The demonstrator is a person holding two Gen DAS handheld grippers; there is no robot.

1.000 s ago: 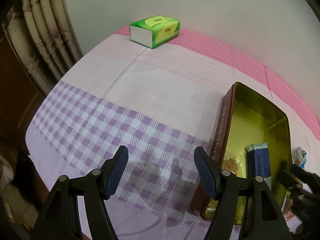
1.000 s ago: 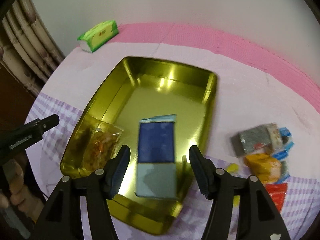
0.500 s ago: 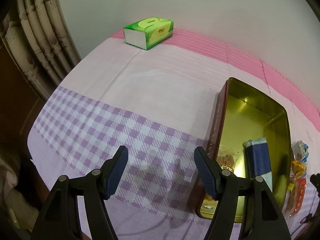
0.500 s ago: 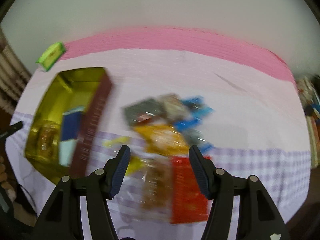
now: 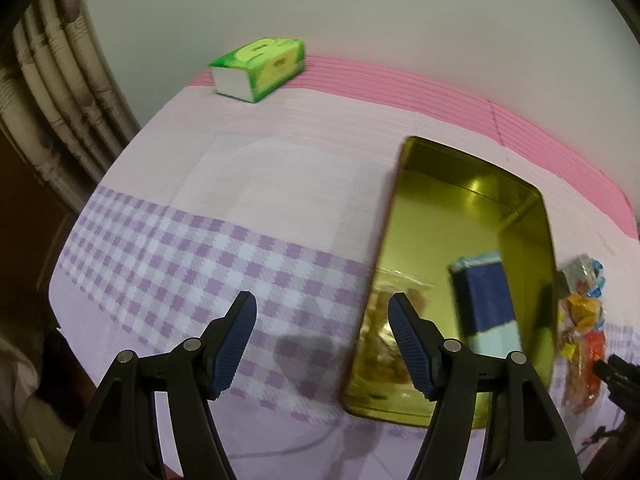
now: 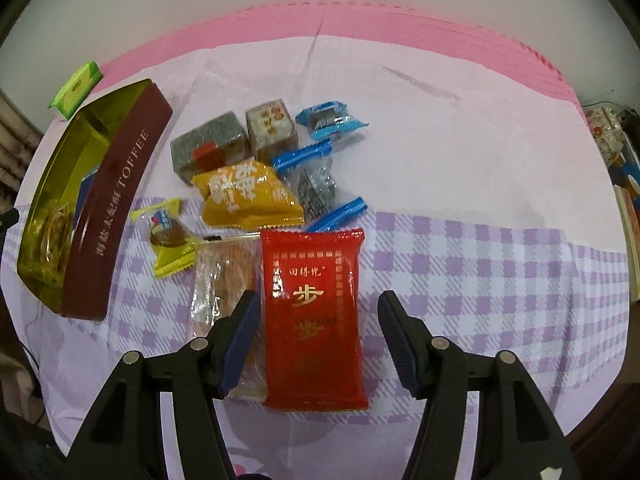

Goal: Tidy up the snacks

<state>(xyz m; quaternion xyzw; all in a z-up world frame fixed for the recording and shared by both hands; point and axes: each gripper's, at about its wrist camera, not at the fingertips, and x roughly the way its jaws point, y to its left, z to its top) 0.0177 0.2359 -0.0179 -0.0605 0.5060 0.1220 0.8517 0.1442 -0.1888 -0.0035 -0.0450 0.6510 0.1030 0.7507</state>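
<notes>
A gold toffee tin [image 5: 520, 216] [image 6: 120, 184] lies open on the cloth; in it are a blue packet [image 5: 486, 300] and a clear bag of brown snacks [image 5: 390, 340]. My left gripper [image 5: 322, 330] is open and empty, just left of the tin's near corner. My right gripper [image 6: 316, 328] is open and empty, hovering over a red packet [image 6: 312, 320]. Beside it lie a clear-wrapped cake [image 6: 226, 280], an orange packet [image 6: 246, 194], a yellow candy [image 6: 170, 236], two cube snacks [image 6: 210, 150] and blue-wrapped snacks [image 6: 330, 120].
A green tissue pack [image 5: 260, 68] [image 6: 76, 88] sits at the far edge by the wall. Curtains [image 5: 60, 92] hang at the left. Books and clutter [image 6: 616, 152] stand past the table's right edge. The snack pile also shows in the left wrist view [image 5: 582, 320].
My right gripper has swung right, from over the tin to over the snack pile and the red packet. My left gripper has shifted right toward the tin. Both stayed open.
</notes>
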